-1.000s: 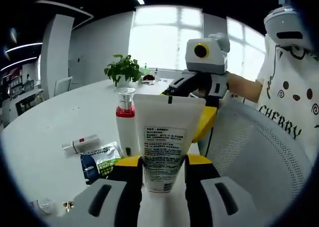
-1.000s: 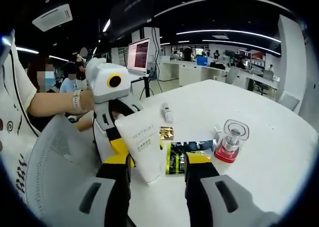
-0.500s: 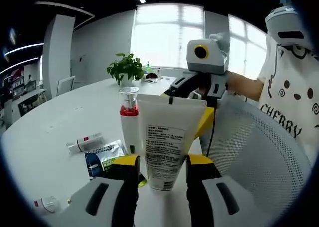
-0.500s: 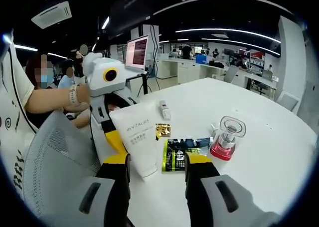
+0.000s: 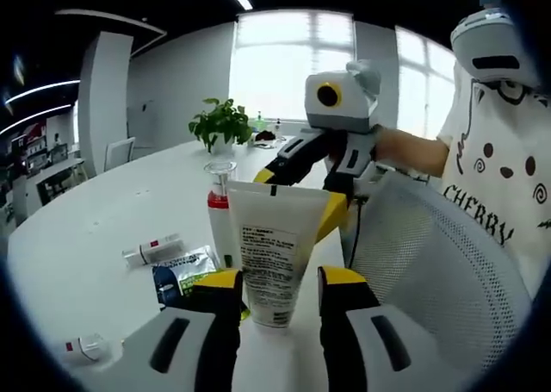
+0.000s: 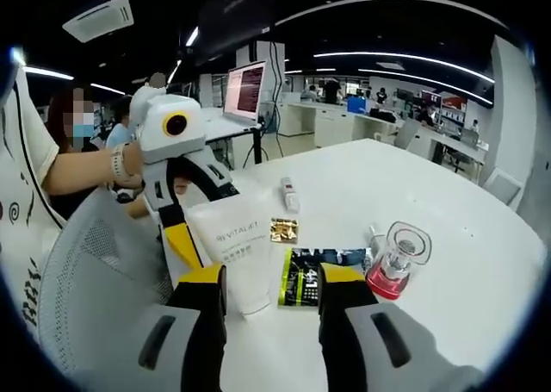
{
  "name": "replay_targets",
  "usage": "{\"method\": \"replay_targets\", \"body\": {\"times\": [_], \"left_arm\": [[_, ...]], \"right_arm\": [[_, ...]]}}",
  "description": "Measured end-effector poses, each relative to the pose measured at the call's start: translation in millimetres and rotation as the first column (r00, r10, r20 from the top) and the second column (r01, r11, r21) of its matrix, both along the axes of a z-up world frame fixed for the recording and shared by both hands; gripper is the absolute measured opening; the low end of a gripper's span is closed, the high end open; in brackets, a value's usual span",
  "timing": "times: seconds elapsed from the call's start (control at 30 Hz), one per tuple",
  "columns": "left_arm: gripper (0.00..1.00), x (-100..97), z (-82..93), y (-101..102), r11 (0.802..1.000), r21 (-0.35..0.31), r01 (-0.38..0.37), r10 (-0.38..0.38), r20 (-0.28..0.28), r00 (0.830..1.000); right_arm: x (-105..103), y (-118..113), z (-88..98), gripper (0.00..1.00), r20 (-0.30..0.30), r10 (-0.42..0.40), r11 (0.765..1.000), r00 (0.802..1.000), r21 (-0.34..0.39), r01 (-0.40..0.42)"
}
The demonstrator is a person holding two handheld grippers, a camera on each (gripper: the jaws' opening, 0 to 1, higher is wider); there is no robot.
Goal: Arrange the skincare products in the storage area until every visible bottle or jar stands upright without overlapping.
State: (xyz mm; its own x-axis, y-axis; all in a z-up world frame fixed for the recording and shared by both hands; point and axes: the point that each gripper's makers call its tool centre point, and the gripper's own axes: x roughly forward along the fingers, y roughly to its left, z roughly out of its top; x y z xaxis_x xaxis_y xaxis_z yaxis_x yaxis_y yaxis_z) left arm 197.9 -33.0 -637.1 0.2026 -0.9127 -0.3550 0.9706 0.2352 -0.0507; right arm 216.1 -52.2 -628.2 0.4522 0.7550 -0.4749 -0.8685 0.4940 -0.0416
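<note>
A white tube (image 5: pixel 271 250) stands cap-down on the table, leaning a little, with its crimped end up. My left gripper (image 5: pixel 280 278) is shut on its lower half, with the yellow pads at its edges. In the right gripper view the same tube (image 6: pixel 245 245) shows its printed front, and a left fingertip (image 6: pixel 183 239) touches its edge. My right gripper (image 6: pixel 271 278) is open, just short of the tube's cap end. Its fingertips (image 5: pixel 331 215) show behind the tube. A pump bottle (image 5: pixel 219 215) with a red collar and a clear cap stands upright beside the tube (image 6: pixel 398 258).
Flat sachets (image 5: pixel 181 271) (image 6: pixel 323 276) lie by the pump bottle. A small white tube (image 5: pixel 153 250) (image 6: pixel 290 194) lies on the white table (image 5: pixel 77 220). A gold packet (image 6: pixel 284 229) lies nearby. A mesh chair (image 5: pixel 430 263) and a person in a white shirt are close by.
The tube leans slightly more than before. The right gripper has shifted a little behind it. Both jaw gaps look the same.
</note>
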Motion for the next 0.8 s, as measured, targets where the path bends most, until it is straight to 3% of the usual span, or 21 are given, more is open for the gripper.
{"method": "replay_targets", "body": {"times": [0.57,0.8], "left_arm": [[0.28,0.4,-0.7,-10.9,0.999,0.002,0.037,-0.037,0.018,0.999],[0.19,0.9,-0.7,-12.3,0.999,0.005,0.042,-0.042,0.017,0.999]], "right_arm": [[0.8,9.9,2.9,0.37,0.007,0.044,0.999,0.999,-0.014,-0.043],[-0.8,13.9,9.2,0.37,0.006,0.060,0.998,0.998,-0.001,-0.060]]}}
